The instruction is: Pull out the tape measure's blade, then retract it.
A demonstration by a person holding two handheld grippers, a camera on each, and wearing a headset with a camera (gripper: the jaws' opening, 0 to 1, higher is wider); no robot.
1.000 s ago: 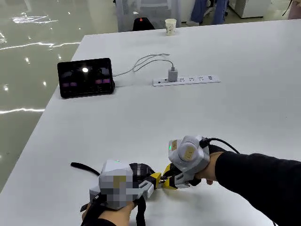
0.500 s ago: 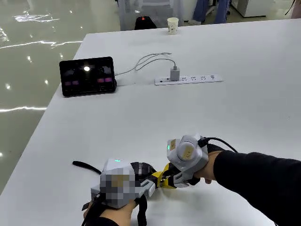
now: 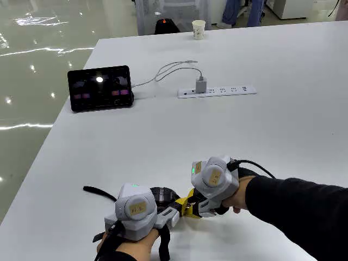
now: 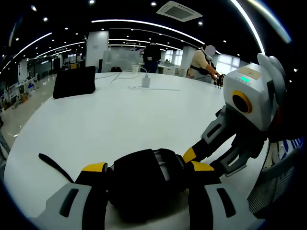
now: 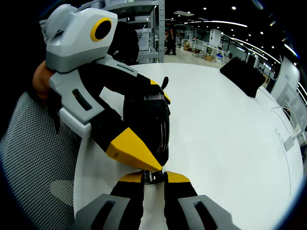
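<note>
While low, left gripper point(image 4: 146, 167) round tape-measure point(image 4: 144, 187)

Left gripper point(image 3: 164, 204) at bottom centre-left of head view, jaws clamped across the tape measure point(image 4: 144, 184). Right gripper point(image 3: 187, 207) sits just right of it, tips pinched on the blade tip point(image 5: 152, 176). Right arm point(image 3: 293, 209) in a dark sleeve enters from lower right.

tape measure point(image 3: 163, 196) on table point(image 3: 163, 136), tablet point(image 3: 99, 88) behind, power strip point(image 3: 217, 91) right of tablet
</note>
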